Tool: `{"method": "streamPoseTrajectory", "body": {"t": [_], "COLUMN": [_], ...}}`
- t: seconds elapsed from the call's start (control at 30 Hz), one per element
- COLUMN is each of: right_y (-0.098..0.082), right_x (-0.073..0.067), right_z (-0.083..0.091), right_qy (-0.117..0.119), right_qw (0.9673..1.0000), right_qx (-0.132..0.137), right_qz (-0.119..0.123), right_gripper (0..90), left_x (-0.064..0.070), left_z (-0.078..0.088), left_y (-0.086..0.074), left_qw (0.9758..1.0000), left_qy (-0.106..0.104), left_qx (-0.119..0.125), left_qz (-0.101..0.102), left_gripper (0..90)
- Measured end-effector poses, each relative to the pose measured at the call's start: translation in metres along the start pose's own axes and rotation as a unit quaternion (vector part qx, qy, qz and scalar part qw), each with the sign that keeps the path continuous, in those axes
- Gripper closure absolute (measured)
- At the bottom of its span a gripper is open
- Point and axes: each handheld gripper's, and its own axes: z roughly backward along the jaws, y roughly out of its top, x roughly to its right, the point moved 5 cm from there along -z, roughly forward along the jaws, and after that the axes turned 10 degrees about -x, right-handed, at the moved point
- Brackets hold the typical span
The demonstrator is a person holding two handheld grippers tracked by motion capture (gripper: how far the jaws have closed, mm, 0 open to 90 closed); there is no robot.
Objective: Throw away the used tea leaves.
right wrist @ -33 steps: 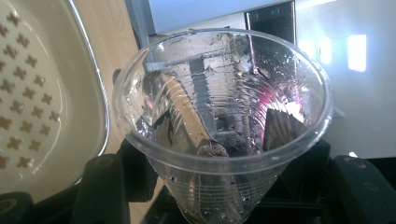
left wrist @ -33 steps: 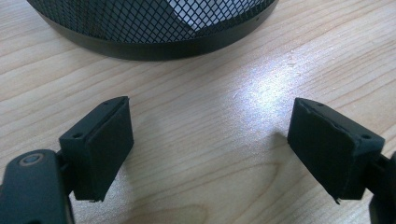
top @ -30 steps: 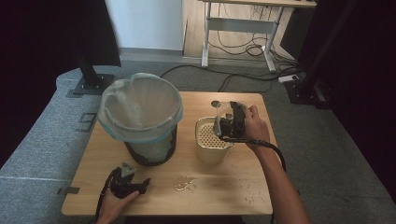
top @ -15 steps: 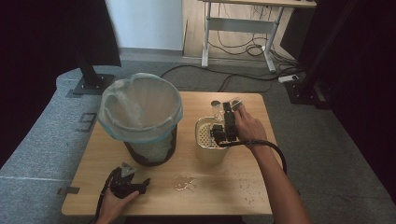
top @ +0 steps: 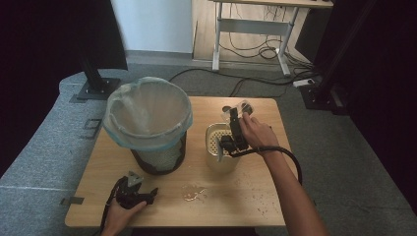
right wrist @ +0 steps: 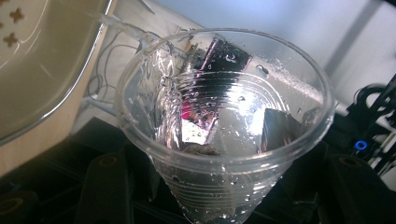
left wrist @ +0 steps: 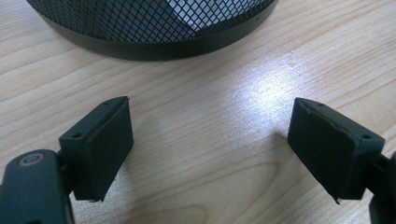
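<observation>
My right gripper (top: 238, 114) is shut on a clear plastic cup (top: 242, 107), tipped over the far rim of a cream perforated strainer cup (top: 216, 147). In the right gripper view the wet cup (right wrist: 224, 116) sits between the two black jaws of my right gripper (right wrist: 229, 196), and a thin stream of water runs from its lip toward the strainer (right wrist: 46, 70). My left gripper (top: 150, 193) rests on the wooden table (top: 236, 206) at the front left. The left gripper (left wrist: 210, 149) stands open with bare wood between its pads.
A black mesh bin (top: 157, 157) with a pale plastic liner (top: 147, 115) stands at the table's left; its base (left wrist: 159, 23) lies just beyond my left jaws. A small wet patch (top: 194, 192) and scattered crumbs (top: 255, 196) mark the front of the table.
My right hand has turned over the strainer and tipped the cup further toward it. The left hand has stayed where it was.
</observation>
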Motion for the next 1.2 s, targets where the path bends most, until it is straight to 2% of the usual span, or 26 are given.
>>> {"method": "streamPoseTrajectory", "body": {"t": [0.03, 0.07, 0.17, 0.2, 0.27, 0.37, 0.4, 0.43, 0.57, 0.6, 0.67, 0.7, 0.73, 0.77, 0.8, 0.83, 0.87, 0.93, 0.97, 1.0, 1.03, 1.07, 1.1, 1.13, 1.17, 1.2], "right_y": [0.002, 0.002, 0.005, 0.005, 0.006, 0.009, 0.011, 0.015, 0.019, 0.019, 0.022, 0.024, 0.024, 0.023, 0.022, 0.023, 0.024, 0.021, 0.022, 0.024, 0.026, 0.025, 0.024, 0.022, 0.020, 0.019], "right_x": [-0.001, -0.001, -0.002, -0.003, 0.001, 0.001, 0.001, 0.003, 0.009, 0.008, 0.005, 0.009, 0.009, 0.010, 0.010, 0.007, 0.005, 0.008, 0.006, 0.003, 0.001, 0.004, 0.003, 0.001, 0.000, 0.002], "right_z": [0.000, 0.000, -0.001, -0.001, -0.002, -0.001, 0.000, 0.001, 0.003, 0.002, 0.002, 0.004, 0.004, 0.003, 0.002, 0.004, 0.005, 0.002, 0.003, 0.005, 0.007, 0.007, 0.005, 0.005, 0.004, 0.002], "right_qy": [-0.011, -0.011, -0.032, -0.043, -0.057, -0.069, -0.074, -0.084, -0.101, -0.103, -0.101, -0.107, -0.107, -0.110, -0.113, -0.116, -0.117, -0.112, -0.110, -0.114, -0.118, -0.113, -0.107, -0.105, -0.103, -0.103], "right_qw": [0.9995, 0.9995, 0.9966, 0.9945, 0.9899, 0.9850, 0.9815, 0.9759, 0.9736, 0.9711, 0.9622, 0.9682, 0.9682, 0.9718, 0.9706, 0.9641, 0.9640, 0.9731, 0.9712, 0.9669, 0.9663, 0.9745, 0.9789, 0.9789, 0.9771, 0.9736], "right_qx": [-0.002, -0.002, -0.006, -0.015, -0.013, -0.016, -0.014, -0.014, -0.007, -0.010, -0.013, -0.016, -0.016, -0.019, -0.027, -0.029, -0.028, -0.041, -0.045, -0.042, -0.033, -0.033, -0.037, -0.041, -0.043, -0.048], "right_qz": [0.029, 0.029, 0.076, 0.095, 0.129, 0.157, 0.176, 0.200, 0.205, 0.215, 0.252, 0.225, 0.225, 0.208, 0.211, 0.237, 0.237, 0.197, 0.206, 0.224, 0.227, 0.191, 0.170, 0.170, 0.181, 0.198], "right_gripper": [41.3, 41.3, 41.4, 41.4, 41.3, 41.3, 41.3, 41.3, 42.0, 41.9, 42.0, 43.0, 43.0, 43.1, 43.1, 43.4, 43.7, 43.8, 43.8, 43.9, 44.4, 44.9, 44.9, 44.9, 44.9, 44.9], "left_x": [0.000, 0.000, 0.000, 0.000, 0.000, 0.000, 0.000, 0.000, 0.000, 0.000, 0.000, 0.000, 0.000, 0.000, 0.000, 0.000, 0.000, 0.000, 0.000, 0.000, 0.000, 0.000, 0.000, 0.000, 0.000, 0.000], "left_z": [0.000, 0.000, 0.000, 0.000, 0.000, 0.000, 0.000, 0.000, 0.000, 0.000, 0.000, 0.000, 0.000, 0.001, 0.001, 0.001, 0.001, 0.000, 0.000, 0.000, 0.001, 0.001, 0.001, 0.001, 0.001, 0.001], "left_y": [0.000, 0.000, 0.000, 0.000, 0.000, 0.000, 0.000, 0.000, 0.000, 0.000, 0.000, 0.000, -0.001, -0.001, -0.001, -0.001, -0.001, -0.001, -0.001, -0.001, -0.001, -0.001, -0.001, -0.001, -0.001, -0.001], "left_qw": [1.0000, 1.0000, 1.0000, 1.0000, 1.0000, 1.0000, 1.0000, 1.0000, 1.0000, 1.0000, 1.0000, 1.0000, 1.0000, 1.0000, 1.0000, 1.0000, 1.0000, 1.0000, 1.0000, 1.0000, 1.0000, 1.0000, 1.0000, 1.0000, 1.0000, 1.0000], "left_qy": [0.000, 0.000, 0.000, 0.000, -0.001, -0.001, -0.001, -0.001, -0.001, -0.001, -0.002, -0.002, -0.002, -0.002, -0.003, -0.002, -0.002, -0.002, -0.002, -0.002, -0.002, -0.002, -0.002, -0.002, -0.002, -0.002], "left_qx": [0.000, 0.000, 0.000, 0.000, -0.001, -0.001, -0.001, -0.001, -0.001, -0.001, -0.001, -0.001, -0.001, -0.001, -0.001, -0.001, -0.001, -0.001, -0.001, -0.001, -0.001, -0.001, -0.001, -0.001, -0.001, -0.001], "left_qz": [0.000, 0.000, 0.000, 0.000, -0.002, -0.002, -0.002, -0.002, -0.002, -0.002, -0.003, -0.003, -0.004, -0.004, -0.004, -0.004, -0.004, -0.004, -0.004, -0.004, -0.004, -0.004, -0.004, -0.004, -0.004, -0.004], "left_gripper": [13.7, 13.7, 13.7, 13.7, 13.7, 13.7, 13.7, 13.7, 13.8, 13.7, 13.7, 13.8, 13.8, 13.8, 13.8, 13.7, 13.7, 13.7, 13.7, 13.7, 13.7, 13.8, 13.8, 13.8, 13.7, 13.7]}}
